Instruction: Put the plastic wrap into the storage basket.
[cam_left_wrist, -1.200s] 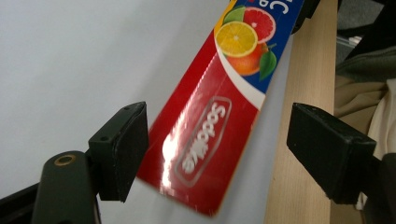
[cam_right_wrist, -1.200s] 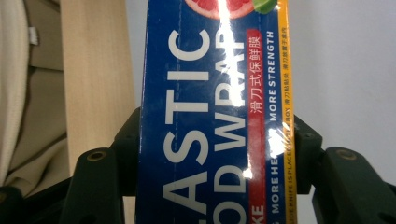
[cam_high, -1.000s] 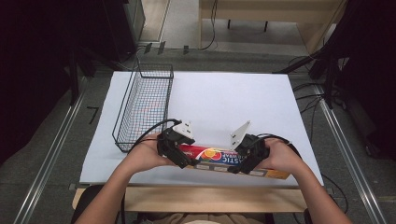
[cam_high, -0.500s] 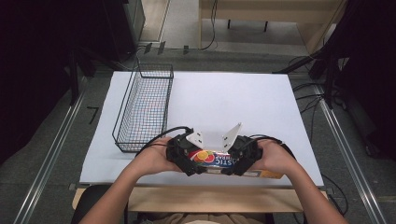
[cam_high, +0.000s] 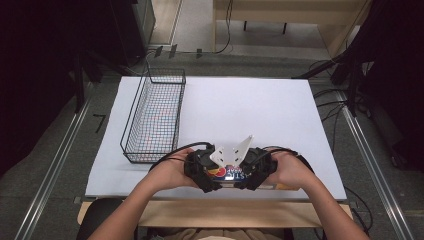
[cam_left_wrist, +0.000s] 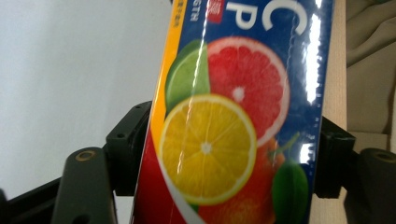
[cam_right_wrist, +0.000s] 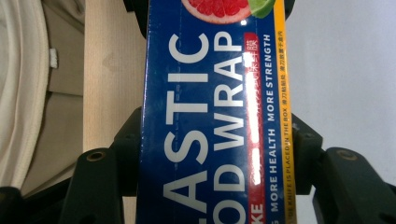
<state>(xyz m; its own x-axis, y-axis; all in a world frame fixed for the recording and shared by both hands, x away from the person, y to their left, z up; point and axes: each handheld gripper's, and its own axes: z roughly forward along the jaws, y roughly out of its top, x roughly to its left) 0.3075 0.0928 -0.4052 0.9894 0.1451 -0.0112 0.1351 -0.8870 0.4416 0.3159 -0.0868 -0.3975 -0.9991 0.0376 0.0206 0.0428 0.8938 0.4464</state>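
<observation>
A blue plastic food wrap box (cam_high: 231, 175) with citrus pictures lies across the near edge of the white table (cam_high: 250, 115), held between both hands. My left gripper (cam_high: 215, 175) has just been closing, and its pads now sit against both long sides of the box (cam_left_wrist: 233, 116) at the fruit end. My right gripper (cam_high: 248, 176) is shut on the lettered part of the box (cam_right_wrist: 210, 116). An orange end of the box sticks out past the right hand. The two grippers are close together.
A black wire basket (cam_high: 134, 159) stands on the left part of the table, beyond my left hand. The wooden table edge (cam_high: 200, 207) runs just under the box. Cables (cam_high: 175, 150) trail from the grippers toward the basket.
My left gripper slid right along the box toward the right gripper and its jaws narrowed onto the box. The right gripper kept its grip and hardly moved.
</observation>
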